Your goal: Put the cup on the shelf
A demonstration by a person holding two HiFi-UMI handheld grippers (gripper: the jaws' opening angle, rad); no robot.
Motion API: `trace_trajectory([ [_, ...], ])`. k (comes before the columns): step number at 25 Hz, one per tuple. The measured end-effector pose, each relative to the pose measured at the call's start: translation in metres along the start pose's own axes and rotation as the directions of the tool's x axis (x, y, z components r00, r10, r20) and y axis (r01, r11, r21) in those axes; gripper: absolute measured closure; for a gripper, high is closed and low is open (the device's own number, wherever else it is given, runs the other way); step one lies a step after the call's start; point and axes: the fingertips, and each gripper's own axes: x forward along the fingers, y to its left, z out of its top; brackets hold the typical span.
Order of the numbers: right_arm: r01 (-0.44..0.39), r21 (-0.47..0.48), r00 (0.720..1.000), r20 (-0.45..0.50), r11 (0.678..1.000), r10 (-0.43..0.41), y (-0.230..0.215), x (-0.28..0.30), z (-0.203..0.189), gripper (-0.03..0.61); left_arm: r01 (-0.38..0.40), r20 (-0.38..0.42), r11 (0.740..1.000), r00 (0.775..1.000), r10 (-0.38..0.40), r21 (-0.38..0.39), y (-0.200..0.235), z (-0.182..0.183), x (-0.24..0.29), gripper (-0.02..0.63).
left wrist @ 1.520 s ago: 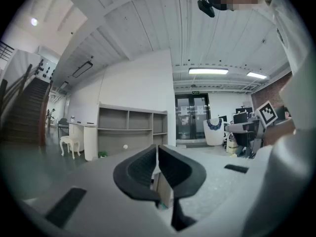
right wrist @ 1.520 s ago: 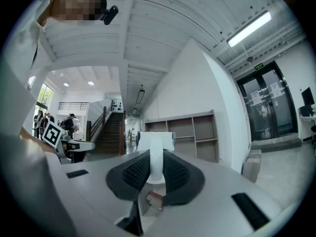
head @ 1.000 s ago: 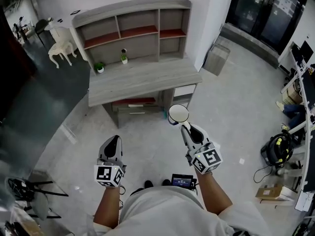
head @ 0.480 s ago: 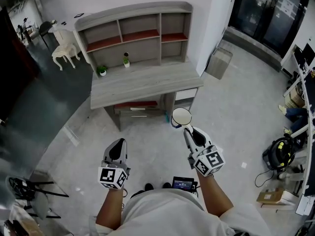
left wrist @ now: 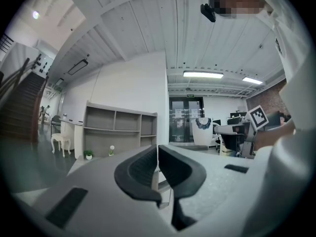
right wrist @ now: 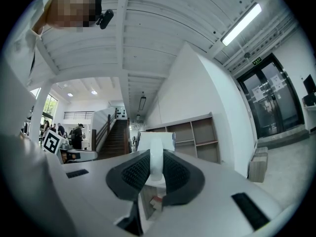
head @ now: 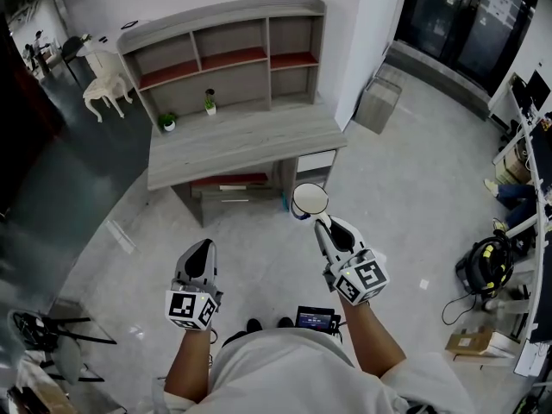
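Observation:
A white cup (head: 310, 200) with a dark pattern is held out in front of me by its handle (right wrist: 156, 157), and my right gripper (head: 323, 223) is shut on that handle. The cup also shows in the left gripper view (left wrist: 203, 131), off to the right. My left gripper (head: 197, 254) is shut with nothing between its jaws. Ahead stands a grey desk (head: 241, 139) with a shelf unit (head: 228, 56) on top. Its compartments have red-brown boards. Both grippers are well short of the desk, over the floor.
Two small potted plants (head: 167, 122) (head: 209, 102) stand on the desk at the left. A grey bin (head: 376, 104) stands by the wall corner, right of the desk. A white chair (head: 105, 84) is at the far left. Bags and boxes (head: 485, 266) lie at the right.
The view has swayed: the desk drifted down and right, then back up and left. Both grippers and the held cup keep nearly the same place in front of me.

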Motion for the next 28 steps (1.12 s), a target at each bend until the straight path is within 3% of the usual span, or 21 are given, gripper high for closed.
trace_trajectory([
  [14, -0.02, 0.004, 1.0, 0.016, 1.0, 0.019, -0.033, -0.014, 0.002, 0.502, 0.011, -0.011, 1.0, 1.0, -0.011, 0.017, -0.033, -0.003, 0.016, 0.598],
  [28, 0.007, 0.002, 1.0, 0.01, 1.0, -0.007, -0.065, 0.034, -0.004, 0.503, 0.049, -0.006, 0.999, 0.999, -0.049, -0.014, -0.005, -0.013, 0.079, 0.598],
])
